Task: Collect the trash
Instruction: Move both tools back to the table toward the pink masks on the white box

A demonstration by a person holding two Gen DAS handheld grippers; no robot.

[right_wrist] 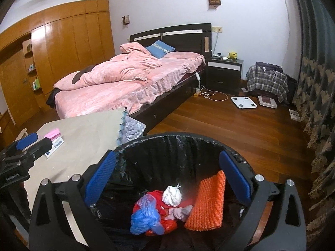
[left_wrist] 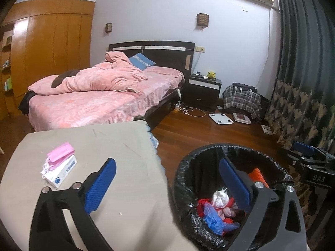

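Note:
A black-lined trash bin (right_wrist: 167, 140) stands on the floor beside a beige table (left_wrist: 100, 138). In it lie an orange textured pad (right_wrist: 207, 202), a white crumpled wad (right_wrist: 172, 196), blue plastic (right_wrist: 144, 217) and red scraps. My right gripper (right_wrist: 167, 179) is open and empty, right above the bin. My left gripper (left_wrist: 167, 186) is open and empty, straddling the table edge and the bin's rim (left_wrist: 188, 156). Pink face masks (left_wrist: 60, 153) lie on a white box (left_wrist: 60, 172) on the table, left of the left gripper.
A bed (left_wrist: 100, 96) with pink bedding stands behind the table. A dark nightstand (left_wrist: 204, 87), a white scale (left_wrist: 220, 118) and a plaid-covered bag (left_wrist: 240, 99) are on the wooden floor. Dark curtains (left_wrist: 303, 83) hang at right. A wooden wardrobe (left_wrist: 48, 48) lines the left wall.

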